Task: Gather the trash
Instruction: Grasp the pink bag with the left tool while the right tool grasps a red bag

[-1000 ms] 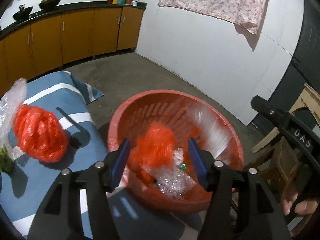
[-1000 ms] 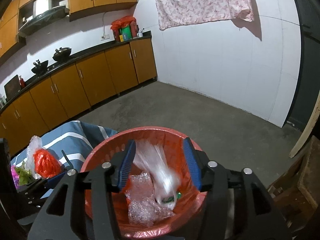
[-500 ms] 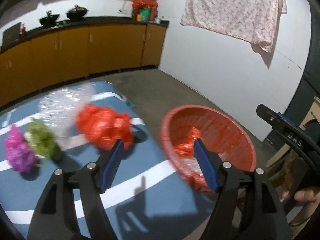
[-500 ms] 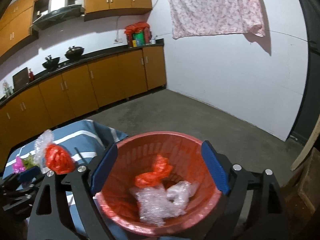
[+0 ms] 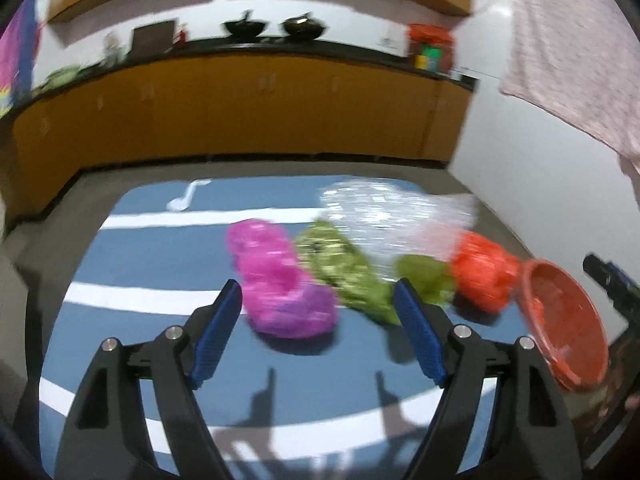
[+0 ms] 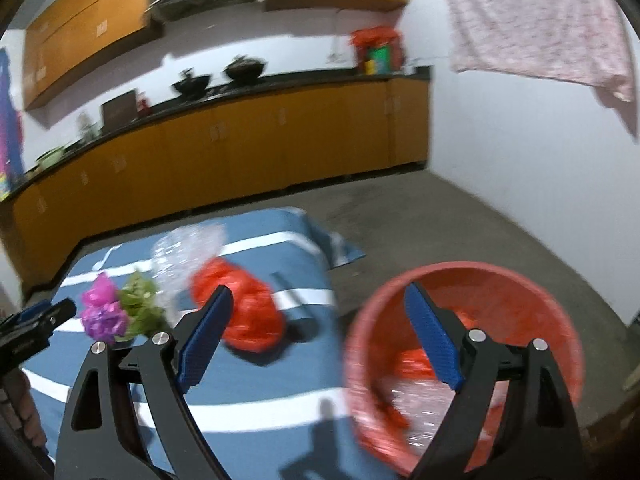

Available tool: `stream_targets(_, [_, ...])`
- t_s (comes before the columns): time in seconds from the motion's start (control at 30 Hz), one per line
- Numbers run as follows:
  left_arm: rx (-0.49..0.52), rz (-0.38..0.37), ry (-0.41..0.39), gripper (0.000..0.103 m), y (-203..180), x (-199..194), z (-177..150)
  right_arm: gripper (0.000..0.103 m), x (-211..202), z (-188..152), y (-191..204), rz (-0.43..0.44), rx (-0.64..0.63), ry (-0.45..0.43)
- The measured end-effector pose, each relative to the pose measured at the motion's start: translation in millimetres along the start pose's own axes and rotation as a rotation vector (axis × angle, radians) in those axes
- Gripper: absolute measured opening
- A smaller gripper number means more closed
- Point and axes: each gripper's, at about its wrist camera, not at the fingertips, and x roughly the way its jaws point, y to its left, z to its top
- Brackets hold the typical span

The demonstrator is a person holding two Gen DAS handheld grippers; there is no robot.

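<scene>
Both grippers have swung away from the red basket (image 6: pixel 520 292) toward the blue, white-striped cloth (image 5: pixel 160 264) on the floor, and the crumpled plastic each carried a second ago now lies inside that basket. In the left wrist view the cloth fills the space ahead of the left gripper (image 5: pixel 318 320), where before the basket sat between its fingers.

Largest of the trash still out is a clear crinkled plastic bag (image 5: pixel 384 212), farthest ahead of the left gripper and slightly to its right. Nearer, a bright pink plastic bag (image 5: pixel 276 280) bunched into a lump lies just ahead of and between the left fingers, not touching them. A green plastic bag (image 5: pixel 344 268) lies against the pink one's right side, running toward the right finger. An orange-red plastic bag (image 5: pixel 480 272) sits further right, next to the basket's rim.

From the right gripper (image 6: pixel 318 332), the orange-red bag is just beyond its left finger and the basket lies behind its right finger. Inside the basket are an orange-red wad (image 6: pixel 412 364) and clear crumpled plastic (image 6: pixel 424 408).

Left jaws are opening with nothing gripped; right jaws stand wide apart and empty. All frames are motion-blurred.
</scene>
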Motion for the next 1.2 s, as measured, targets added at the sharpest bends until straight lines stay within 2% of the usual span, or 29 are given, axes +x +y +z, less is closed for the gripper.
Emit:
stream_targets(0.13, [-0.068,0.014,0.045,0.079,23.0,19.3,4.4,0.087,38.1,0.6,21.4,0.037,-0.037,0.064])
stream_targets(0.27, [-0.084,0.016,0.082,0.079,27.3,37.7,6.8,0.087,70.3,0.4,30.2,0.063,-0.040,0.123])
stream_targets(0.57, [-0.082,0.026,0.171,0.080,26.8,75.5,0.5,0.086,99.4,-7.7,41.8,0.111,-0.062,0.202])
stream_targets(0.67, [-0.084,0.008,0.177,0.079,27.3,79.1,0.2,0.068,102.5,-11.9,46.3,0.138,-0.086,0.238])
stream_targets(0.8, [-0.085,-0.055,0.185,0.059,25.8,82.5,0.8,0.055,99.7,-16.3,51.9,0.159,-0.099,0.254])
stream_targets(0.93, [-0.042,-0.055,0.169,0.048,21.0,77.8,-1.7,0.047,91.4,-19.3,50.8,0.174,-0.098,0.256])
stream_targets(1.2, [-0.039,-0.040,0.143,0.038,30.4,61.4,-3.6,0.042,71.7,-25.4,45.6,0.184,-0.084,0.259])
